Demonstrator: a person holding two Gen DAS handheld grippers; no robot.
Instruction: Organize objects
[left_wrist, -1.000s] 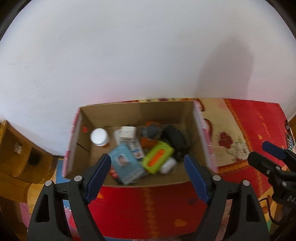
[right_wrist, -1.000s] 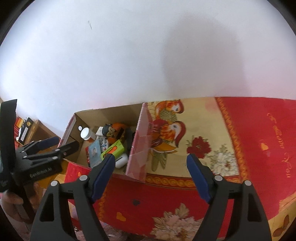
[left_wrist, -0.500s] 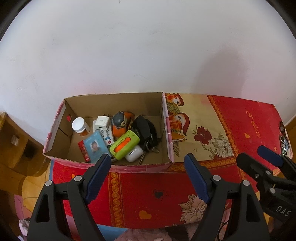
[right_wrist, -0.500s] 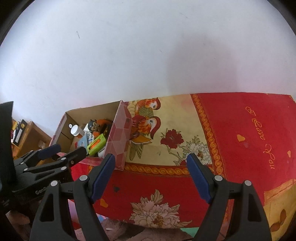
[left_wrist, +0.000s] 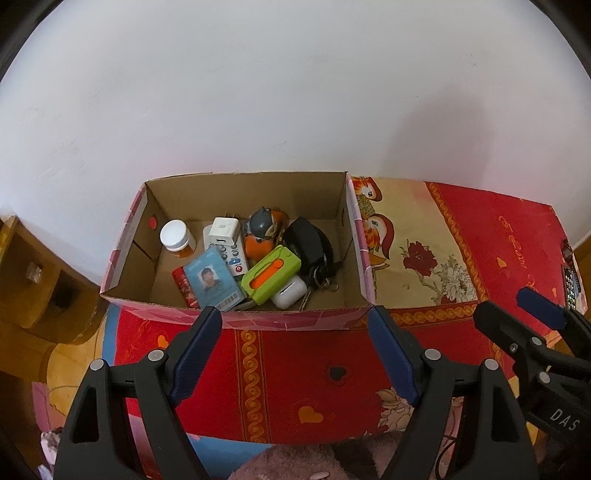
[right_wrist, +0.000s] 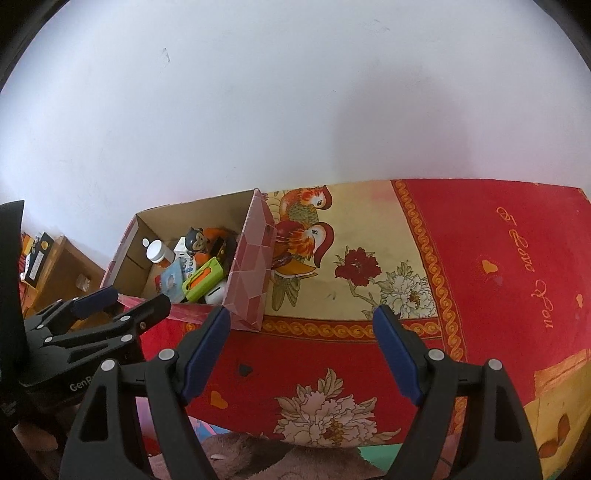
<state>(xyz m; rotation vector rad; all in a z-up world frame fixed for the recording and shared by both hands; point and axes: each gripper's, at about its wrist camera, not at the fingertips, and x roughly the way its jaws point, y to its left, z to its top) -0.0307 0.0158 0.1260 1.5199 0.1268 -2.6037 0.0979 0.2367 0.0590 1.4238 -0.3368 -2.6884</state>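
Observation:
An open cardboard box (left_wrist: 236, 321) (right_wrist: 251, 273) stands on a red patterned cloth against the white wall. Inside lie a white-capped bottle (left_wrist: 176, 238), a white charger (left_wrist: 222, 230), a monkey toy (left_wrist: 264, 232), a green-and-orange case (left_wrist: 271, 273), a white earbud case (left_wrist: 290, 297), a blue photo card (left_wrist: 212, 280) and a black pouch with keys (left_wrist: 310, 247). My left gripper (left_wrist: 295, 343) hovers open just in front of the box's near wall, nothing between its fingers. My right gripper (right_wrist: 303, 347) stands open over the cloth to the right of the box, holding nothing.
The cloth (right_wrist: 461, 258) with birds and flowers stretches right of the box. A wooden shelf unit (left_wrist: 33, 273) stands at the left. A phone-like object (left_wrist: 570, 280) lies at the cloth's far right edge. Pink fluffy fabric (left_wrist: 295, 461) lies at the near edge.
The left wrist view has drawn back from the box and shifted, so the whole box and the cloth in front now show. The right view swung right, then partly back.

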